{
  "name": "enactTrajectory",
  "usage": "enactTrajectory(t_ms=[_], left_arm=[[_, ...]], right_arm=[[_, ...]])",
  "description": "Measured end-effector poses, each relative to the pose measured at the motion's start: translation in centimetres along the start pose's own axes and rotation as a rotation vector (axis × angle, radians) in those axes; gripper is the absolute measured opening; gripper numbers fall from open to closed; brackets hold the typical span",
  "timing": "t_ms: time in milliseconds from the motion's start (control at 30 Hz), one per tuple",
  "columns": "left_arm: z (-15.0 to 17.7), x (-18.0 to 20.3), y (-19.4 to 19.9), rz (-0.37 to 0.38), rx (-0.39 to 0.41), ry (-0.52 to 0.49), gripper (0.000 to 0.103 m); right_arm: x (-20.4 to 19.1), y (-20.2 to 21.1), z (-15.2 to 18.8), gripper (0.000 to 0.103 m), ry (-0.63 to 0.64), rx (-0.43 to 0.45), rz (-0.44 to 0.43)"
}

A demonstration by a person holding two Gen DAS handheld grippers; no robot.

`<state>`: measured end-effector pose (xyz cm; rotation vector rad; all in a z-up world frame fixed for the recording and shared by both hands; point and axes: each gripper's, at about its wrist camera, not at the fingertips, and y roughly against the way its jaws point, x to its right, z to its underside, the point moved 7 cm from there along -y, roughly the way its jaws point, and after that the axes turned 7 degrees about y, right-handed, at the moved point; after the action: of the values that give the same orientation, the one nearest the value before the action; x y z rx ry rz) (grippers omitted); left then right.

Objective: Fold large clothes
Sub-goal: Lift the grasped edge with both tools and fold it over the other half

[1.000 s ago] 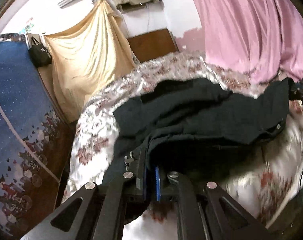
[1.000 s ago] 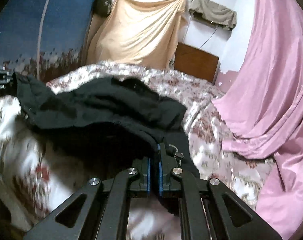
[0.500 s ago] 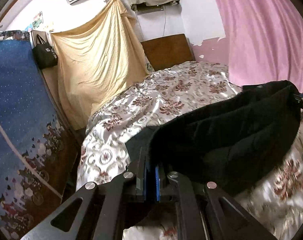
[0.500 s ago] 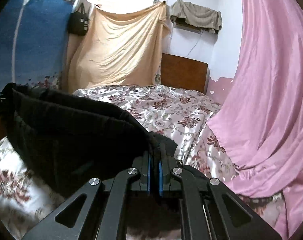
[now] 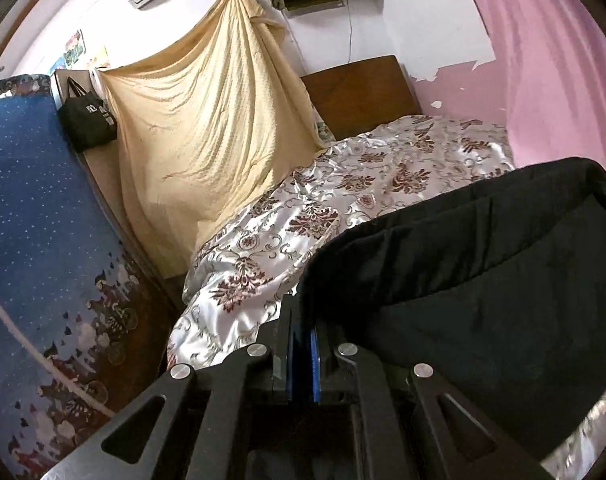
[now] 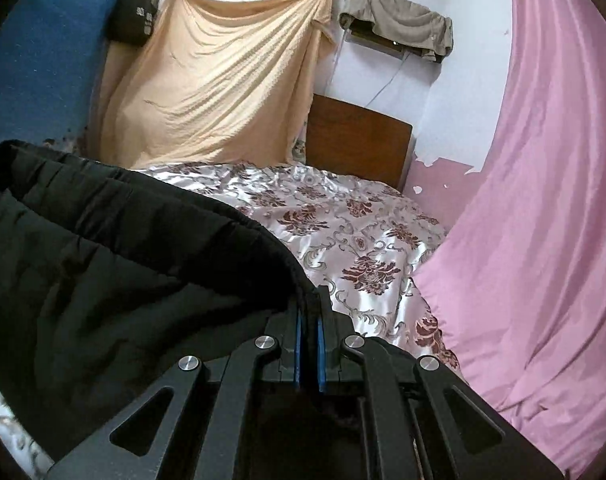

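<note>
I held the black jacket (image 5: 483, 280) up over the near end of the bed (image 5: 343, 184), stretched between my two grippers. My left gripper (image 5: 302, 320) had its fingers pinched on one corner of its edge, my right gripper (image 6: 311, 312) likewise on the other. A black bag (image 5: 86, 120) hung on the far wall. Only the right view showed the pink curtain (image 6: 543, 240) falling down the bed's right side; only the left showed the blue mattress (image 5: 35, 220) leaning on the left.

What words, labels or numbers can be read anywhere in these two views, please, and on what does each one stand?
Black tote bag hanging on the wall: pale printed characters, too small and blurred to read.
Posters high on the wall: colourful, no text legible.
Black garment, floral bedspread, beige sheet, pink curtain: no writing visible.
</note>
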<state>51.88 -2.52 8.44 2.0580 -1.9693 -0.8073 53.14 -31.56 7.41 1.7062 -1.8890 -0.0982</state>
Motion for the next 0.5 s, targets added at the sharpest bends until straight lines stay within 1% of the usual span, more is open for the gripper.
enactTrajectory(t_ms=[67,100,233,300,367,500], left_arm=[[-0.2,0.3,-1.8,-0.002,-0.002,0.006,0.007],[-0.3,0.5,-2.6,-0.001,-0.006,0.012,0.007],[0.5,1.3,-6.4,0.004,-0.052,0.045,0.007],[1.3,1.6,-8.1,-0.001,-0.077,0.047,0.007],[2.2,1.9,-9.7,-0.006,-0.095,0.045,0.007],[3.6,2.4,-12.3,-0.005,-0.130,0.048,0.007]], right_arm=[[-0.4,-1.7,-0.2,0.005,-0.005,-0.010,0.012],[-0.5,-3.2,-0.2,0.005,-0.008,-0.018,0.018],[-1.5,-7.4,0.6,0.005,-0.017,-0.057,0.027],[-2.4,-9.4,1.4,0.005,-0.004,-0.079,0.033],[-3.0,-10.8,2.2,0.005,0.008,-0.099,0.037],[-4.1,-12.4,3.6,0.005,0.023,-0.127,0.040]])
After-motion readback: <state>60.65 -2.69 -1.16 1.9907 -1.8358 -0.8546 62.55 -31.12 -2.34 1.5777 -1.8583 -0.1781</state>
